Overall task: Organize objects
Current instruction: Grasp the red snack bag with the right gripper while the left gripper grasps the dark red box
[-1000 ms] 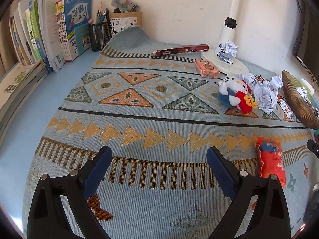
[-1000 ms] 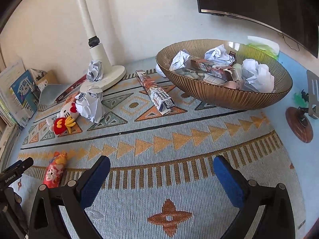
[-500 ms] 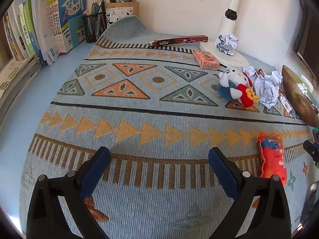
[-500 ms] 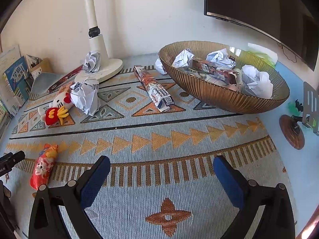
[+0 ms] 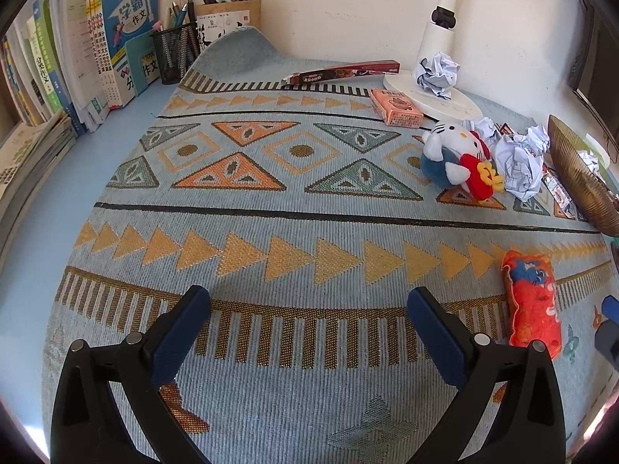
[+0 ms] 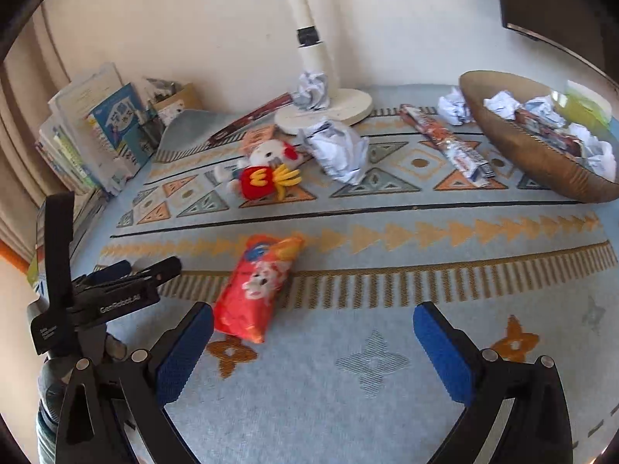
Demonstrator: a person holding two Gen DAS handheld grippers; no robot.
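While both grippers (image 5: 309, 321) (image 6: 313, 332) gape empty, perhaps six paper balls (image 6: 340, 150) show.

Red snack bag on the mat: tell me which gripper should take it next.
Right. The red snack bag lies just ahead of the open right gripper, near its left finger. For the open left gripper the bag sits off to the side, beyond its right finger.

Patterned mat (image 5: 271, 208); snack packet (image 6: 257, 284); plush (image 5: 456, 154)
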